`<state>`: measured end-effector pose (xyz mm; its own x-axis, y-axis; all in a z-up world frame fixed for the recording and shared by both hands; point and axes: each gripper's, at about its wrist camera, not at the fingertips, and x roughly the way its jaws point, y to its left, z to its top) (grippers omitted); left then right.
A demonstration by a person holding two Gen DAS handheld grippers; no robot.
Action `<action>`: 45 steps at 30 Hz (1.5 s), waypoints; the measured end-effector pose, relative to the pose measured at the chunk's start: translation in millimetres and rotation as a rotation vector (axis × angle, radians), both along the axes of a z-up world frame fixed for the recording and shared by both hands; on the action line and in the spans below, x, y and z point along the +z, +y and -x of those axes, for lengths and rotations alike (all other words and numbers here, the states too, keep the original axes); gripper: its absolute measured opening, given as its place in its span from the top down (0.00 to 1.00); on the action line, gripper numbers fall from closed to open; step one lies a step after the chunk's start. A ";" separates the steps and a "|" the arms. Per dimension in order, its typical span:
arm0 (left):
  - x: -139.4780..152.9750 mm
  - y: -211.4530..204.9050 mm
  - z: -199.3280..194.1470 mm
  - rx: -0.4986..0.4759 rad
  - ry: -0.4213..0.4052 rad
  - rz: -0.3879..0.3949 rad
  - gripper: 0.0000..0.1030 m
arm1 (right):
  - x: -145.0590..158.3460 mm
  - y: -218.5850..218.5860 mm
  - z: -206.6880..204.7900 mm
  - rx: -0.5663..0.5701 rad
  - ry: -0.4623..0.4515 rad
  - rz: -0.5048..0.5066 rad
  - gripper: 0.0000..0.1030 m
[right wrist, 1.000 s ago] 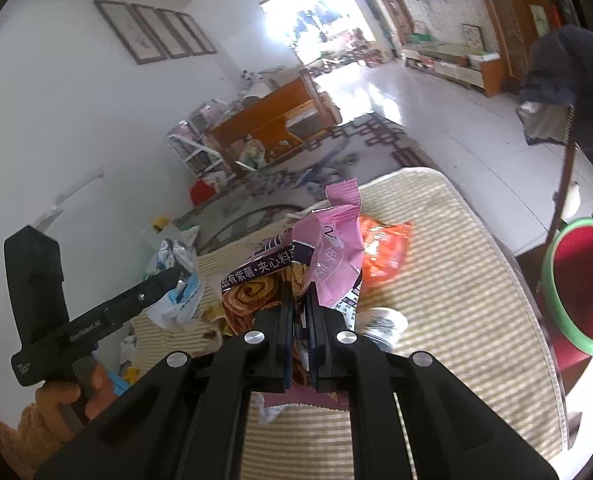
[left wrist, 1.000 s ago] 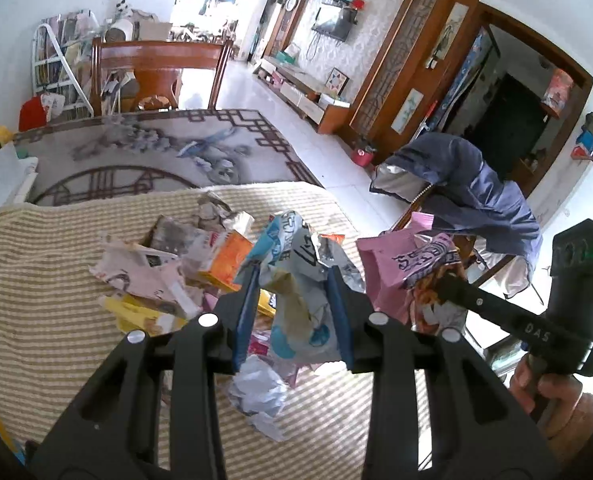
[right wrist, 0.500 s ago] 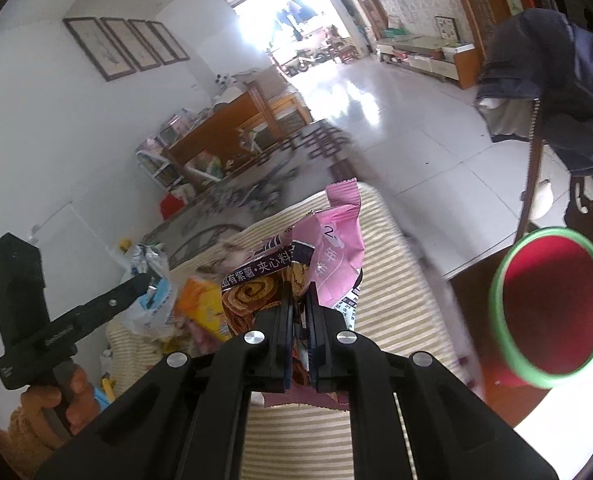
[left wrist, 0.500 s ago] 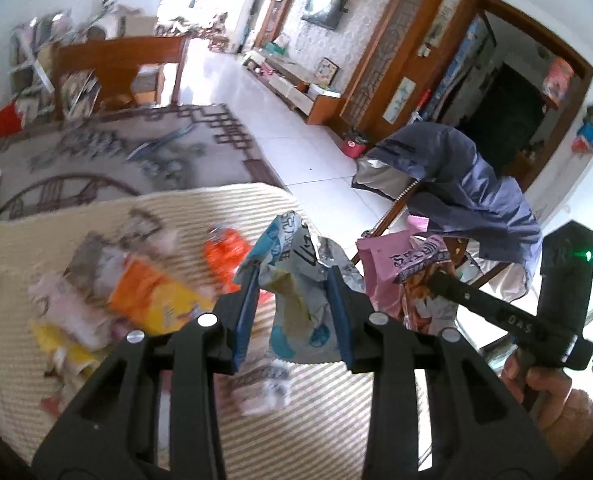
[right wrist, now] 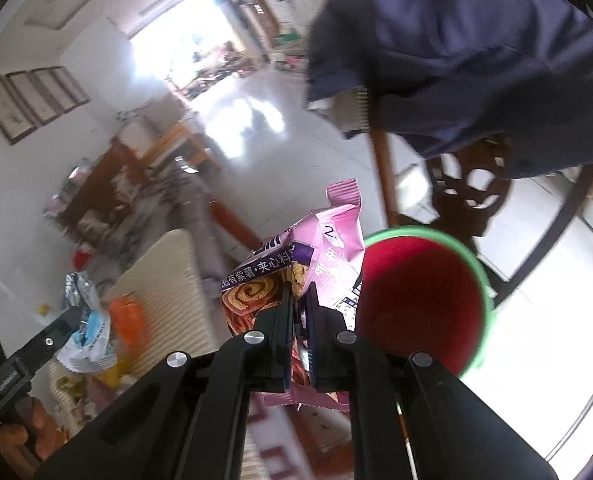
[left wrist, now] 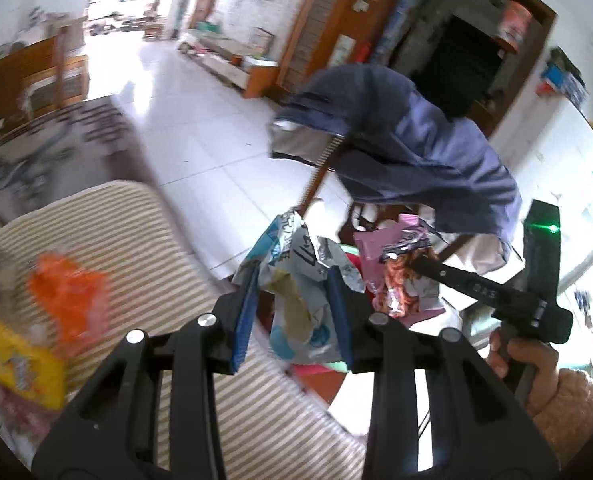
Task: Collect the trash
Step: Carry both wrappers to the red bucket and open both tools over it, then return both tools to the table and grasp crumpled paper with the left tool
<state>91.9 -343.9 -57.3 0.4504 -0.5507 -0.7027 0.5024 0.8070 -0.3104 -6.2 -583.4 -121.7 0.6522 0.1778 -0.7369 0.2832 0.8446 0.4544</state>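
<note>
My left gripper (left wrist: 294, 280) is shut on a crumpled blue and white snack bag (left wrist: 296, 276), held past the edge of the striped table (left wrist: 136, 248). My right gripper (right wrist: 299, 300) is shut on a pink and purple wrapper (right wrist: 324, 240) with a swirl-pastry picture. Just right of that wrapper stands a red bin with a green rim (right wrist: 420, 300). In the left wrist view the right gripper (left wrist: 420, 264) holds the pink wrapper (left wrist: 380, 240) beside mine, with the bin's rim (left wrist: 328, 366) below the bag. More wrappers, orange (left wrist: 68, 296) and yellow (left wrist: 20, 364), lie blurred on the table.
A wooden chair draped with a blue jacket (left wrist: 408, 152) stands just behind the bin. White tiled floor (left wrist: 200, 128) stretches beyond the table edge. A hand (left wrist: 528, 364) grips the right tool. In the right wrist view the left gripper (right wrist: 62, 324) holds its bag over the table.
Both grippers swung to the right off the table with their wrappers still held. The red bin has come close beside the right gripper, and the trash pile has slid to the left.
</note>
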 end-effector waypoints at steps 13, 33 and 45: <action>-25.8 -128.3 -6.4 -0.195 -0.008 -0.056 0.30 | 10.3 -69.9 43.7 -0.183 -0.043 0.031 0.39; 19.9 25.9 20.1 0.214 -0.078 -0.078 0.17 | 42.1 40.5 -3.3 0.076 -0.115 0.064 0.35; 20.1 170.4 51.3 0.374 -0.090 -0.098 0.17 | 58.7 190.6 -23.3 0.269 -0.138 0.083 0.32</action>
